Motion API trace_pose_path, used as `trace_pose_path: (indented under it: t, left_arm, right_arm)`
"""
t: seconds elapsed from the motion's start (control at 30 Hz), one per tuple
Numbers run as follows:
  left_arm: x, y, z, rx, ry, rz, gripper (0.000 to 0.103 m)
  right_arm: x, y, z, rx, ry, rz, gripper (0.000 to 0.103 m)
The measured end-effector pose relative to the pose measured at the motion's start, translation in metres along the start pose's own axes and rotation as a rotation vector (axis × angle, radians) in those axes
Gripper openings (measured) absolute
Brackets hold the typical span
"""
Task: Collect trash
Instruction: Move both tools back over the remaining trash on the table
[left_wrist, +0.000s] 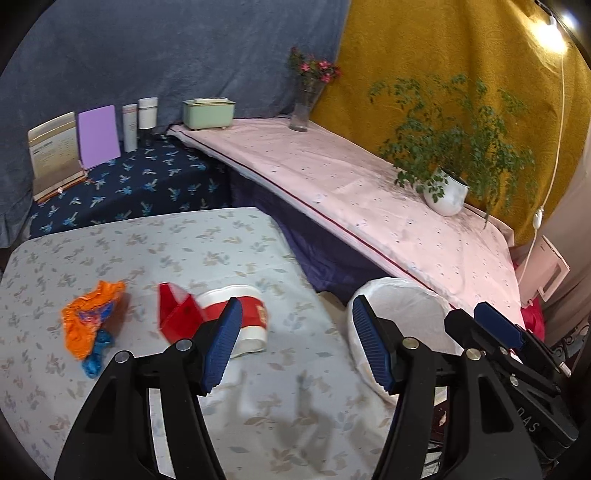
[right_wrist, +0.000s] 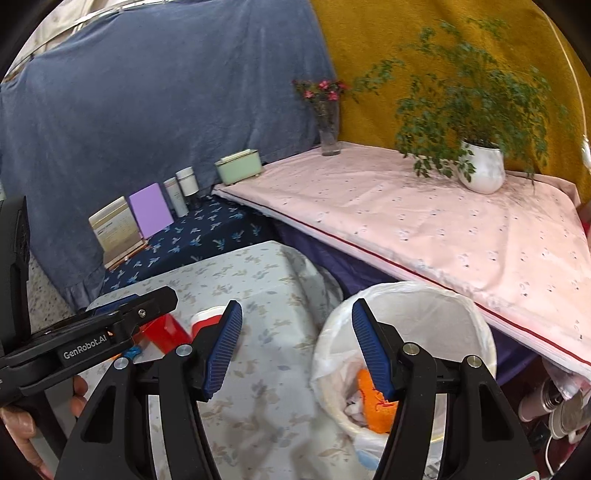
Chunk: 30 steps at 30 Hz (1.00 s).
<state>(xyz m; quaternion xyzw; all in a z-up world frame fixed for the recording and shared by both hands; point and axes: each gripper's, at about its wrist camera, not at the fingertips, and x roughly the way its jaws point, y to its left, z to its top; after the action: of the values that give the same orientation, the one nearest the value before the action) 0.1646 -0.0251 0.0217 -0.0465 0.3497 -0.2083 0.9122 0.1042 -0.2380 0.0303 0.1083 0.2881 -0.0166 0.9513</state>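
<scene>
**Both grippers empty above the table, trash still lying by the bin**

Left wrist view: the left gripper (left_wrist: 297, 343) has its blue fingers (left_wrist: 221, 343) spread, with nothing between them. Beyond them, on the floral tablecloth (left_wrist: 221, 243), lie three pieces of trash: a crumpled orange wrapper (left_wrist: 90, 317) at the left with a blue scrap (left_wrist: 96, 354) touching its near edge, a red carton piece (left_wrist: 177, 314) in the middle, and a red-and-white paper cup (left_wrist: 243, 317) on its side just right of the carton. The white-lined trash bin (left_wrist: 402, 321) stands just past the table's right edge. The right gripper (left_wrist: 498, 332) shows at the far right; from here I cannot tell how its fingers stand.

Right wrist view: the right gripper (right_wrist: 297, 343) is also spread and empty, its right finger over the open trash bin (right_wrist: 406, 295), which already holds orange trash (right_wrist: 376, 402) and white paper. The left gripper (right_wrist: 122, 314) enters from the left, held by a hand (right_wrist: 22, 424), partly hiding the carton piece (right_wrist: 166, 332) and paper cup (right_wrist: 207, 317).
</scene>
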Motion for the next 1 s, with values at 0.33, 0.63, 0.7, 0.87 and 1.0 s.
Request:
trace_pose_path:
  t: [0.33,0.63,0.7,0.87,1.0]
  left_arm:
    - [-0.018,0.078,-0.015,-0.088,0.003,0.130,0.059]
    - [-0.026,0.151,-0.032,-0.154,0.019,0.272,0.060]
    - [-0.028,0.166,-0.036,-0.170,0.022,0.293,0.066]
    - [-0.024,0.196,-0.046,-0.219,0.064,0.307,0.083]
    - [-0.014,0.208,-0.050,-0.220,0.094,0.315,0.083]
  right_arm:
    - [0.022,0.069,-0.007,-0.092,0.048,0.098,0.060]
    - [0.063,0.131,-0.025,-0.182,0.128,0.166,0.060]
    - [0.075,0.142,-0.028,-0.200,0.149,0.176,0.060]
    - [0.101,0.166,-0.038,-0.242,0.187,0.185,0.060]
    - [0.123,0.179,-0.044,-0.256,0.209,0.177,0.061]
